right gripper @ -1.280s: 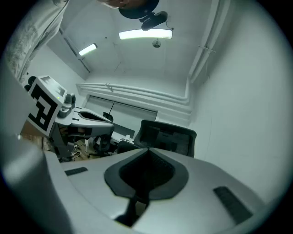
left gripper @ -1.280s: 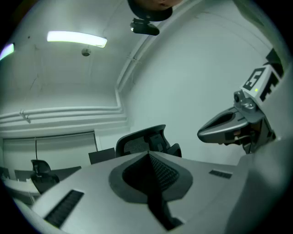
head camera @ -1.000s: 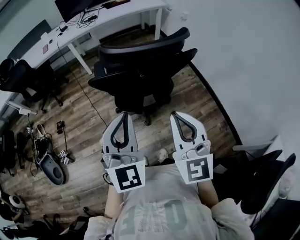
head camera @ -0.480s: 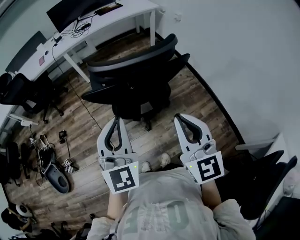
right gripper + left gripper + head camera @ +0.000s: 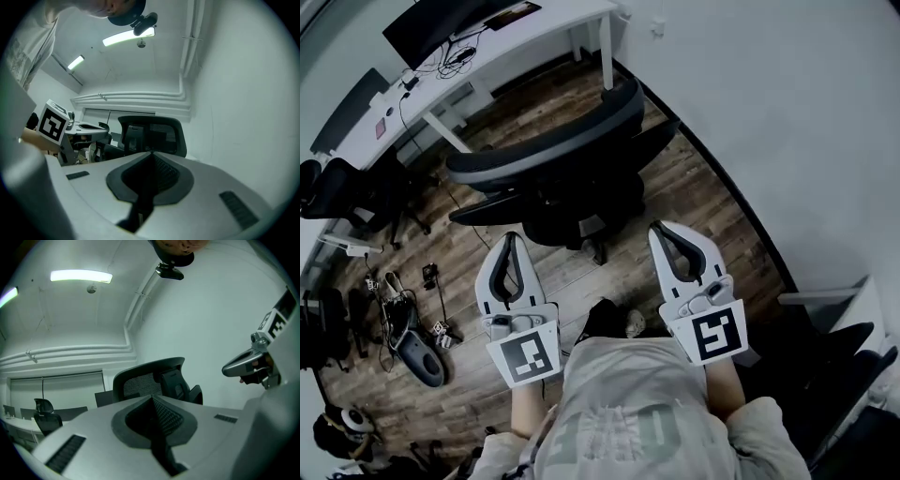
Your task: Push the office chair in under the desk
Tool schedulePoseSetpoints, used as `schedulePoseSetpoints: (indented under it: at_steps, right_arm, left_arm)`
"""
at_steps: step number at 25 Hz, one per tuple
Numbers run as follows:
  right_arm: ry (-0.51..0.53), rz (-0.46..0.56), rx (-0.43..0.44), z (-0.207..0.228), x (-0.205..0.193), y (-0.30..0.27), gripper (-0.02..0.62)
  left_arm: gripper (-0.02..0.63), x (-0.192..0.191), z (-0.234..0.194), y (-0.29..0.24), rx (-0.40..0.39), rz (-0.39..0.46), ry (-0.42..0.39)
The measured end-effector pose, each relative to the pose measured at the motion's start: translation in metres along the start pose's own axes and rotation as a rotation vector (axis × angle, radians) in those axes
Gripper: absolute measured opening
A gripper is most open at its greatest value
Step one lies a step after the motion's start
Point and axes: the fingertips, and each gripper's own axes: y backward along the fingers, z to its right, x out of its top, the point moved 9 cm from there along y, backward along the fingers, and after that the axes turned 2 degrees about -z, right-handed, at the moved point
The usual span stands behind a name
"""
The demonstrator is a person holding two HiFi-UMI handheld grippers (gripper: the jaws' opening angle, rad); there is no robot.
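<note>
On the wooden floor straight ahead of me, the office chair is standing with its curved black backrest turned my way, its seat on the far side toward the desk. The chair is sitting out in front of the white desk's right-hand end, near the desk leg, and close to the white wall running along my right. It is not tucked under the desk. I'm holding both grippers out level in front of my body, side by side, each pointing at that backrest. My left gripper is showing its jaws pressed together with nothing between them. In the left gripper view the closed tips are lining up on the mesh back of the chair, with clear space between tips and chair. My right gripper is in the same state, jaws together and empty. In the right gripper view its tips are aiming at the chair's backrest a little way ahead, not touching it, and my left gripper's marker cube is showing off to the side. On the desk a dark monitor is standing with cables trailing beside it. Away to my left, other black chairs are crowding the floor beside a scatter of small gear. Another dark chair is sitting at my lower right, by the wall.
</note>
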Motion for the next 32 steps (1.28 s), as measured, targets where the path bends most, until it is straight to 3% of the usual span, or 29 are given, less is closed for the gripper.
schedulePoseSetpoints:
  at_steps: [7,12,18,32]
  right_arm:
    - [0.050,-0.011,-0.019,0.007,0.004,-0.053,0.021]
    - [0.088,-0.018,-0.032,-0.004,0.017,-0.099,0.021]
    - [0.098,-0.043,-0.053,-0.002,0.023,-0.122,0.021]
    - [0.035,-0.055,0.021,0.024,0.017,-0.140,0.023]
  left_arm:
    - [0.015,-0.003,-0.022,-0.040,-0.017,0.023,-0.008]
    - [0.015,-0.006,-0.047,-0.068,-0.141,0.005,-0.161]
    - [0.015,-0.011,-0.049,-0.093,-0.200,0.030,-0.124]
    - [0.015,-0.010,-0.041,-0.107,-0.140,-0.003,-0.135]
